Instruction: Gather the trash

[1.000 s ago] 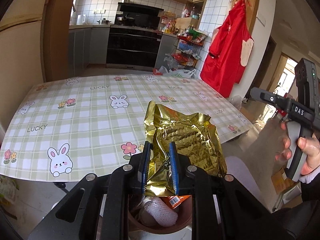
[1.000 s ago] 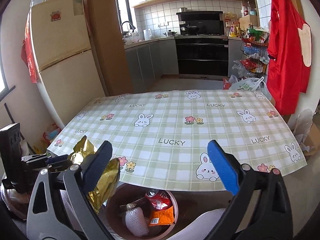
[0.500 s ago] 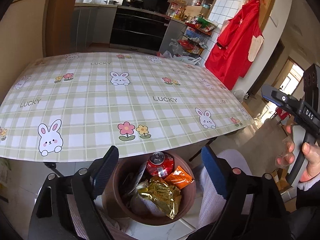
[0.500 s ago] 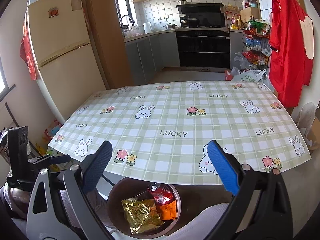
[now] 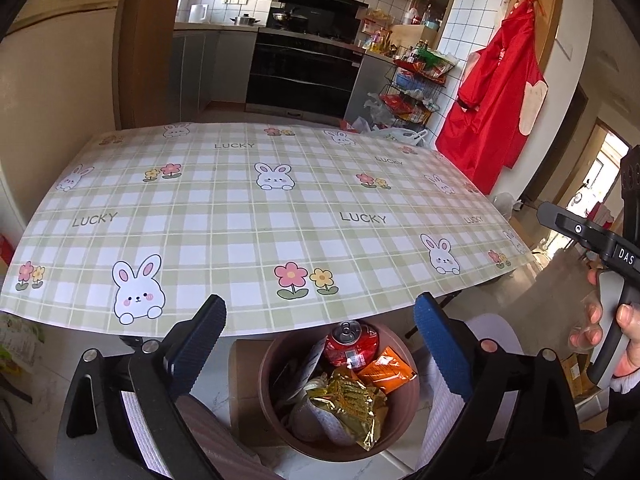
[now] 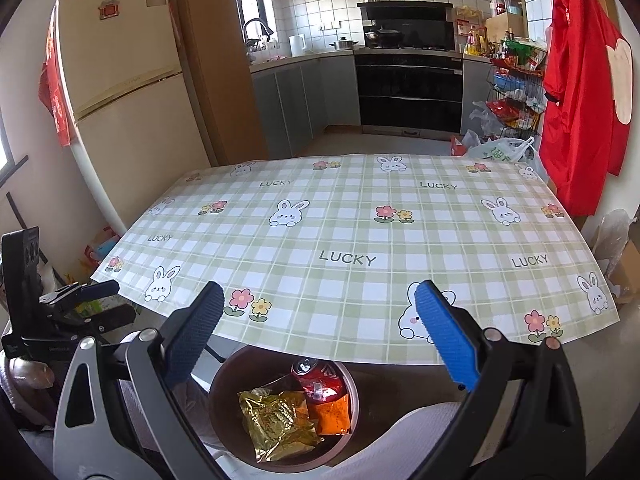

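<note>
A brown trash bin stands on the floor at the near edge of a desk covered in a green-checked cloth printed with rabbits and the word LUCKY. Inside the bin lie a crumpled gold foil wrapper, a red drink can and an orange snack packet.

The left gripper hangs above the bin with its jaws spread wide and nothing between them; the wrapper sits below and between the two blue pads, well apart from both. The right gripper is likewise wide open and empty, with the bin low between its jaws and the gold wrapper resting against the can and the orange packet.

Only the left wrist view shows white mesh packaging under the wrapper and the person's right hand on a grip at far right. Only the right wrist view shows a cream refrigerator at left, and the other tool low at the frame's left edge. Both views take in a red apron hanging on the wall.
</note>
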`<state>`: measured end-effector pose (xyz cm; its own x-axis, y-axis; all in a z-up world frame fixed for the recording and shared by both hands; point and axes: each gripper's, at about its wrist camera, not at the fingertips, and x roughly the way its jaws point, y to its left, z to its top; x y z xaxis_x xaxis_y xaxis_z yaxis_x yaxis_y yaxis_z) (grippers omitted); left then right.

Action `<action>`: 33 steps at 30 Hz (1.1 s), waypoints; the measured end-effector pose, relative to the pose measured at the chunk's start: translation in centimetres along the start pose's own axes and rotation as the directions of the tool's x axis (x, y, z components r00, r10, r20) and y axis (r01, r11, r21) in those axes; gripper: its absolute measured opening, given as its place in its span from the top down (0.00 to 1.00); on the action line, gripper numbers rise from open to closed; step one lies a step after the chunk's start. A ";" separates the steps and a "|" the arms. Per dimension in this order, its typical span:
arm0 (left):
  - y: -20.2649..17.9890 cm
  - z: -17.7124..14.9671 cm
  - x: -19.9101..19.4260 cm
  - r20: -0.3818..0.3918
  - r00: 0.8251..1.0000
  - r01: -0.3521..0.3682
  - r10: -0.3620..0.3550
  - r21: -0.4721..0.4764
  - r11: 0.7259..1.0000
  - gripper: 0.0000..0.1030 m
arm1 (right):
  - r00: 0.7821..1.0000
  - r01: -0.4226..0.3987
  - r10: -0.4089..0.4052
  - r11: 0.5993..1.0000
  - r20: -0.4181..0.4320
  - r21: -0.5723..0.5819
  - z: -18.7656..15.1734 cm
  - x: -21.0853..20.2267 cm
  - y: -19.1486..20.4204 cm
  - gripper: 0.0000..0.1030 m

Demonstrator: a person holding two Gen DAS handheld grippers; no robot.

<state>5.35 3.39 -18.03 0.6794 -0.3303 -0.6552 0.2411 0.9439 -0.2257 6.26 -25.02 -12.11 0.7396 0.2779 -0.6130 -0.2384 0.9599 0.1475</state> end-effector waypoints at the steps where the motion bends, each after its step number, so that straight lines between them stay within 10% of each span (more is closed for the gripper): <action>1: 0.0 0.3 -0.2 0.007 1.000 -0.008 0.008 0.006 1.000 0.10 | 1.000 0.008 -0.008 1.000 0.000 -0.005 0.1 0.0 0.1 0.08; 20: -1.2 12.4 -9.7 0.341 0.934 -0.153 0.105 0.118 0.981 0.06 | 0.980 0.139 -0.123 0.986 0.153 -0.097 7.8 -3.5 2.9 0.06; 33: -2.8 13.3 -10.3 0.378 0.919 -0.182 0.111 0.157 0.971 0.06 | 0.976 0.157 -0.141 0.983 0.164 -0.092 8.7 -3.8 3.3 0.06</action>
<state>6.86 4.05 -1.02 0.9134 -0.2003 -0.3545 0.2191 0.9756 0.0135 8.08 -22.57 -2.54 0.8589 0.1422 -0.4921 -0.1759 0.9841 -0.0226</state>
